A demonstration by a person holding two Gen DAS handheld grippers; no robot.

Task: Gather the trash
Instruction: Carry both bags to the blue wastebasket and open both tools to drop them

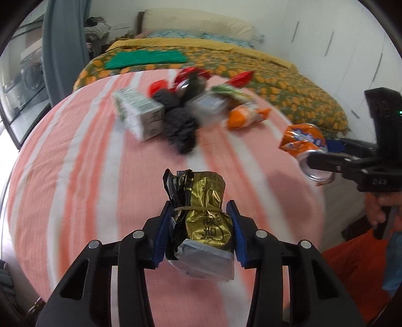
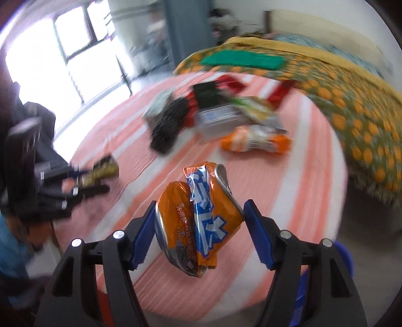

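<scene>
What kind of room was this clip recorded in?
Most likely a bedroom: a bed with a flower-print cover, a pillow at its head and white wardrobe doors beside it. The trash lies on a striped cloth.

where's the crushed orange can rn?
The crushed orange can is clamped in the right gripper, held above the pink striped cloth, nearer the camera than the orange snack packet.
</scene>
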